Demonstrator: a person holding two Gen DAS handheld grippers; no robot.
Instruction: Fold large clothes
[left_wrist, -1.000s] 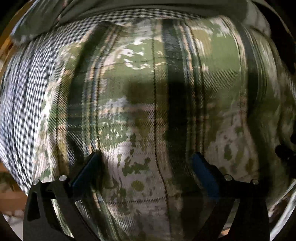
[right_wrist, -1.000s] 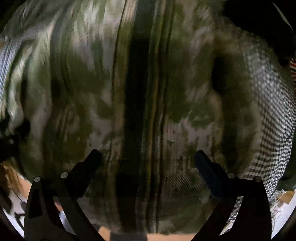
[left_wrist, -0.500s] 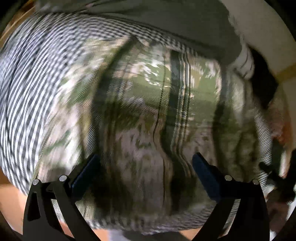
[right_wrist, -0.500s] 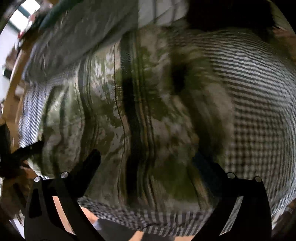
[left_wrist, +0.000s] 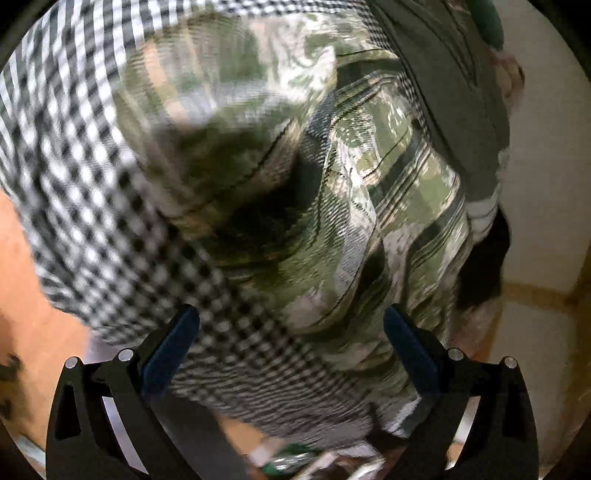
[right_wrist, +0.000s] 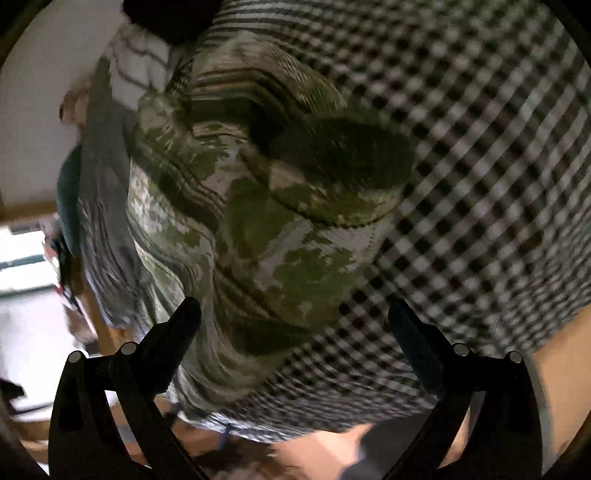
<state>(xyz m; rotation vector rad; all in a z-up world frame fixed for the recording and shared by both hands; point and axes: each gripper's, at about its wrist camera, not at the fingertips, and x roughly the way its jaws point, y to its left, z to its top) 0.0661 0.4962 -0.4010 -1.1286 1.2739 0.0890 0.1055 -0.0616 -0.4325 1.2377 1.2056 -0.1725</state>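
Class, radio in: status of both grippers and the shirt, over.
Left gripper open, empty. Right gripper open, empty. Green plaid shirt rumpled on checked cloth, not gripped. Grey garment alongside; frames blurred.

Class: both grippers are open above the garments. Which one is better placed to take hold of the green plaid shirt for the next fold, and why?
Probably the right gripper: the crumpled green-and-white plaid shirt lies between its fingers, while the left gripper has mostly black-and-white checked cloth there.

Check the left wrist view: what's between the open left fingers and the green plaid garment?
In the left wrist view, black-and-white checked cloth spans between the left gripper and the green plaid garment.
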